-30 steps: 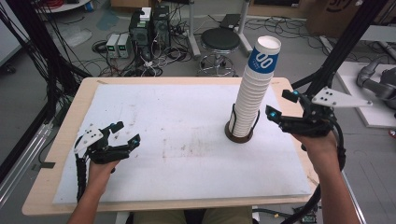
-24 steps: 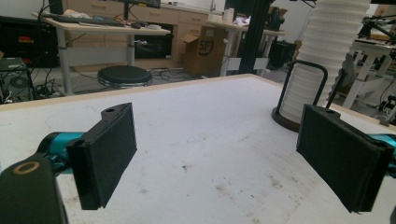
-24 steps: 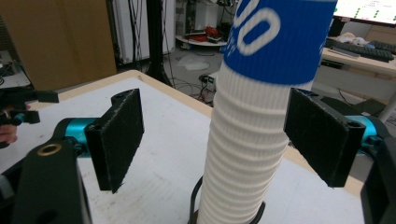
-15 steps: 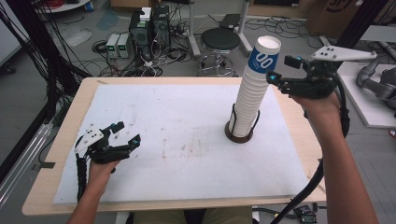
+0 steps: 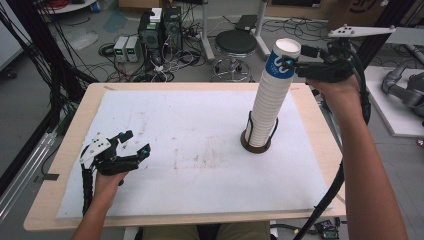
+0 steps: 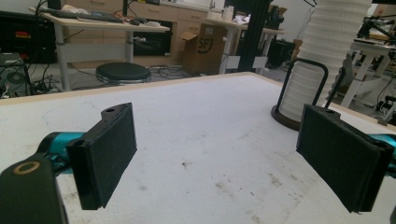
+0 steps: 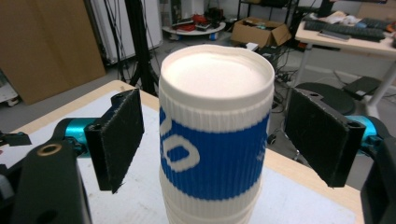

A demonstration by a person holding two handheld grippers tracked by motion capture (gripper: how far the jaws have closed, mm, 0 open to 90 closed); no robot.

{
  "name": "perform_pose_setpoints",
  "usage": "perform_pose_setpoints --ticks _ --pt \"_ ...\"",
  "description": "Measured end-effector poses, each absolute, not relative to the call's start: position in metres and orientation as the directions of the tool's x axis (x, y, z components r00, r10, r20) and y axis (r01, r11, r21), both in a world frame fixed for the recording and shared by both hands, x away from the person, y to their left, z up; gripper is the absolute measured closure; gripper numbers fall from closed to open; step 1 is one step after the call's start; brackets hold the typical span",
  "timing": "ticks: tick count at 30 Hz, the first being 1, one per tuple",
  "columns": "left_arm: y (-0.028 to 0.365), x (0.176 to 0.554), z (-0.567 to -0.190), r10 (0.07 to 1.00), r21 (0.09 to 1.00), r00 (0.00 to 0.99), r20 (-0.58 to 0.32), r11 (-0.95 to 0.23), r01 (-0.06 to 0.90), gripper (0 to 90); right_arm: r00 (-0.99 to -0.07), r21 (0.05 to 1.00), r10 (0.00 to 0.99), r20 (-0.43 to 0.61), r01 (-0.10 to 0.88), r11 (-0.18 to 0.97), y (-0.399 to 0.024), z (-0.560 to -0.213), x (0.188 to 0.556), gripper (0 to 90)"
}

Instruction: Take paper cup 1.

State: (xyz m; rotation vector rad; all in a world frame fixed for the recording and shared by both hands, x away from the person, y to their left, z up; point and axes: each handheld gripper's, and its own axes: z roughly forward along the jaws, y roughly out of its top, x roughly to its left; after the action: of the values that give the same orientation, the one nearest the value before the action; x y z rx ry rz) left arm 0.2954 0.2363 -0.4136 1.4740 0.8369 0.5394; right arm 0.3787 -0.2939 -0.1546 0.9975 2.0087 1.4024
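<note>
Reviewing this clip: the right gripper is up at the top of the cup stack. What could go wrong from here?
The cup stack is tall and leans; a sideways nudge from the right gripper could tip it out of its holder. The jaws stand open, straddling the top cup without touching; closing low might lift several nested cups. The left gripper is far off, not steadying the base.

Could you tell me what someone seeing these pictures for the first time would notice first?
The eye goes first to the tall stack of white cups rising from a dark ringed holder on the right half of the table, its top cup banded in blue. The right gripper is raised to that top cup, jaws open on either side of it. The left gripper rests open near the table's front left.
</note>
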Motion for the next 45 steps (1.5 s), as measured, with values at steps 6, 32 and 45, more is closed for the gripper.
perform_pose_setpoints --ticks 6,32,45 --pt "0.236 0.296 -0.414 0.766 0.983 0.624 -0.153 0.055 0.173 12.0 -0.625 0.919 0.781 0.002 0.309 0.245 -0.281 -0.152 0.393 20.4" --pt "0.236 0.296 -0.415 0.763 0.982 0.628 -0.157 0.055 0.179 12.0 -0.602 0.959 0.797 -0.059 0.186 0.212 -0.281 -0.119 0.38 29.9" --pt "0.235 0.297 -0.415 0.756 0.981 0.633 -0.164 0.06 0.183 12.0 -0.586 0.985 0.807 -0.072 0.088 0.151 -0.298 -0.097 0.351 30.1"
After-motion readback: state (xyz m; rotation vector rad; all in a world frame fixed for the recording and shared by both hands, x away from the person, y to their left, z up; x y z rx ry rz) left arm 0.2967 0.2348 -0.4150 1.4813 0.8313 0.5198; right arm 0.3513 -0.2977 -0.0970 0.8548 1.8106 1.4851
